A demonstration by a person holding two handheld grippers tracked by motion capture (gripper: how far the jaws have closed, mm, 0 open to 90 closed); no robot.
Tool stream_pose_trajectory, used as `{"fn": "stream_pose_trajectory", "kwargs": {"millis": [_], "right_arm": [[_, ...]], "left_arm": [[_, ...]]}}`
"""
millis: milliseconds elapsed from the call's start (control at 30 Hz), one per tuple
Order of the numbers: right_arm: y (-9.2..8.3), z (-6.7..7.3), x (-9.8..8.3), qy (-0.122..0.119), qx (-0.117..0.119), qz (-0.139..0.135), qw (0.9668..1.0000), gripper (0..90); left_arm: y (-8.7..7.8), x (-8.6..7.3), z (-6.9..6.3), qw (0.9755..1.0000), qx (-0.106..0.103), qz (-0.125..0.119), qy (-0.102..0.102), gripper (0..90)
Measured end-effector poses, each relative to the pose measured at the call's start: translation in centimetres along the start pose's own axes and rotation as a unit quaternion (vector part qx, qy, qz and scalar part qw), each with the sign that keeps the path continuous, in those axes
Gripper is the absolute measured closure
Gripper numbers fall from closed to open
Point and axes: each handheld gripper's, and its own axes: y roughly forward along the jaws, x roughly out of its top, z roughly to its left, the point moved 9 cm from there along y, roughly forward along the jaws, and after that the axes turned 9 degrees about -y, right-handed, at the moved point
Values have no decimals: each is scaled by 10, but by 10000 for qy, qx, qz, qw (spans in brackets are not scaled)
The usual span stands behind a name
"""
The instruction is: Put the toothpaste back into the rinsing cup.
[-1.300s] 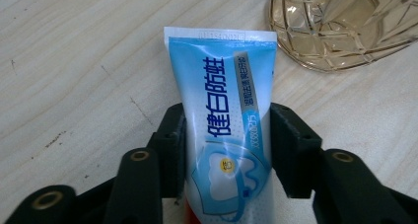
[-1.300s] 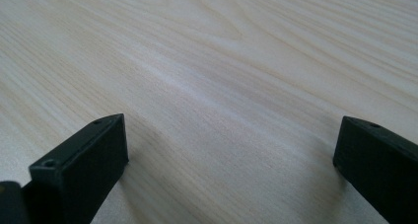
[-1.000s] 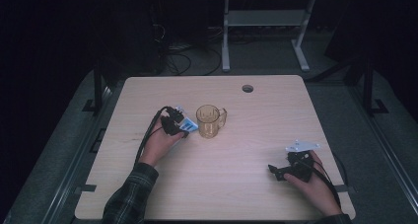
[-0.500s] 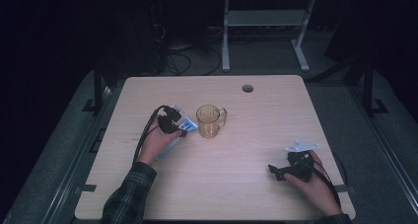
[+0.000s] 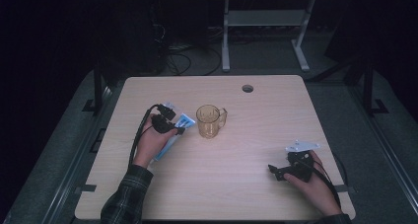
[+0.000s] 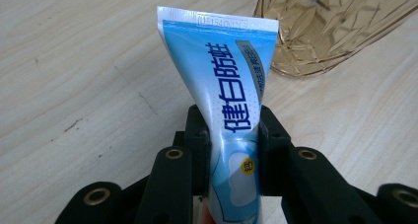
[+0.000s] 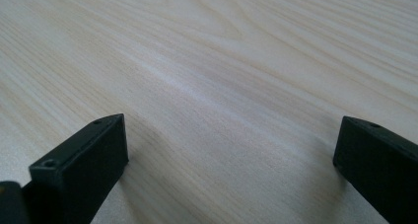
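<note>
A blue and white toothpaste tube [image 6: 231, 76] stands between the jaws of my left gripper [image 6: 230, 130], which is shut on it below its flat crimped end. In the high view my left gripper [image 5: 170, 125] holds the tube [image 5: 185, 120] just left of an amber glass mug [image 5: 211, 121], and the tube's crimped end points toward the mug. The mug [image 6: 335, 26] stands upright on the table with its handle to the right. My right gripper [image 5: 276, 172] rests low over the table at the front right. Its jaws [image 7: 231, 150] stand wide open with bare wood between them.
The light wooden table [image 5: 246, 199] has a round cable hole [image 5: 247, 88] near its far edge. A white frame [image 5: 261, 21] and cables [image 5: 177, 61] sit on the dark floor behind the table.
My left gripper has drawn the tube slightly left, away from the mug, and more of the tube now shows below the hand. The right hand has kept still.
</note>
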Motion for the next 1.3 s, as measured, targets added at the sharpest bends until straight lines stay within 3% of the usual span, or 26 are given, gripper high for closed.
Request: {"fn": "stream_pose_trajectory", "kwargs": {"millis": [400,733,1067,1167,1200,1300], "right_arm": [[0,0,0,9,-1,-1,10000,0],[0,0,0,8,0,0,10000,0],[0,0,0,6,1,-3,10000,0],[0,0,0,5,0,-2,10000,0],[0,0,0,5,0,-2,10000,0],[0,0,0,4,0,0,10000,0]], "left_arm": [[-21,-1,7,9988,-190,-429,-143,721],[-40,2,10,9958,-313,-825,-227,723],[-61,4,12,9910,-481,-1214,-295,723],[-71,7,12,9876,-558,-1439,-296,724],[-71,7,12,9876,-558,-1439,-296,724],[-83,10,12,9828,-669,-1697,-286,724]]}}
